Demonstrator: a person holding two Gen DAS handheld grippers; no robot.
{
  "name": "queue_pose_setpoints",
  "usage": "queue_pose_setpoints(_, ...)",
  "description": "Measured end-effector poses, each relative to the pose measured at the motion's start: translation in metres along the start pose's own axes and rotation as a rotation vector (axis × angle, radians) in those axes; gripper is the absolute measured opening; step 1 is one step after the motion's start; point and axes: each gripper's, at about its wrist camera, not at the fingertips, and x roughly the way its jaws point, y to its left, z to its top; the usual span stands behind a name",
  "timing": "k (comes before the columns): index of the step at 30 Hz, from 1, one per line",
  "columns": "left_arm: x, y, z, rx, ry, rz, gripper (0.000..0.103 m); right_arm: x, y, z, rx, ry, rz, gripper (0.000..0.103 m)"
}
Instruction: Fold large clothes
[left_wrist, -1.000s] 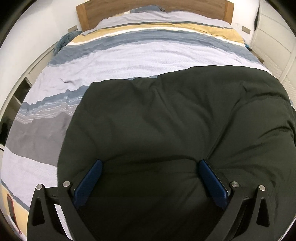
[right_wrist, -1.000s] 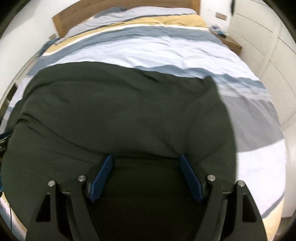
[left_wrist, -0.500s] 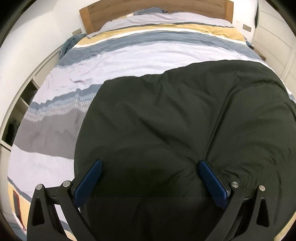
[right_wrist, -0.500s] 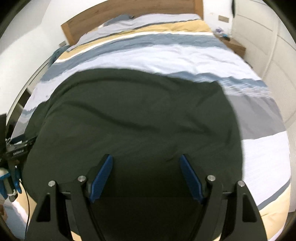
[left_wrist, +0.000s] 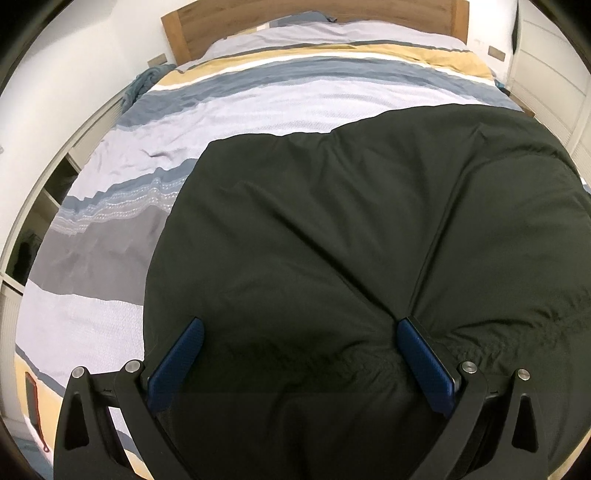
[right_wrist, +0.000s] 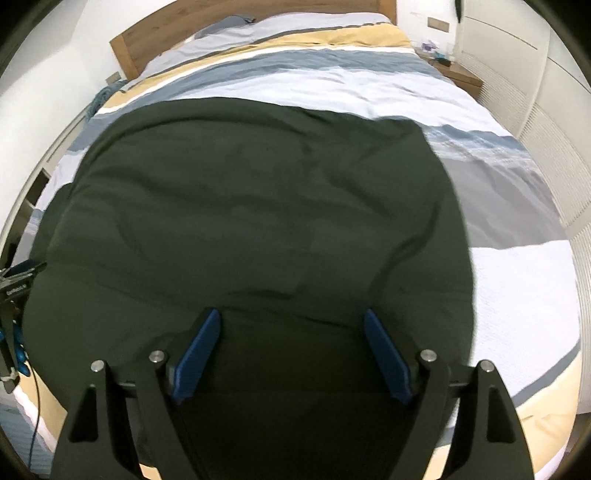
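Dark garment (left_wrist: 332, 229) — no legible label

Even indoor light — fisheye-bent edges, dark corners, slight right-view blur

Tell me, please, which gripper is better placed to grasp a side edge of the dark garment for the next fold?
Probably the left gripper: the dark garment ends just beside its left finger. The right gripper, its jaws opening over the cloth, sits farther from its nearest side edge.
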Motion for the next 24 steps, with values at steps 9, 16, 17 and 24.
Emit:
queue_pose_setpoints(9,-0.022,0.015,0.003,-0.037,0.005,-0.075,0.103,-0.016,-0.036,-0.006,0.053,0.031,-0.131,0.08)
queue_pose_setpoints(16,-0.051,0.015,-0.024,-0.067,-0.039,-0.241,0.103,-0.05,-0.003,-0.014,-0.038,-0.038,-0.039,0.08)
queue_pose_setpoints(17,-0.048,0.012,-0.029,-0.058,-0.024,-0.245,0.103,-0.051,0.007,-0.018,-0.056,-0.042,-0.019,0.08)
queue_pose_setpoints(24,-0.036,0.015,-0.037,-0.047,0.016,-0.234,0.103,-0.023,0.023,-0.029,-0.052,0.021,0.06,0.08)
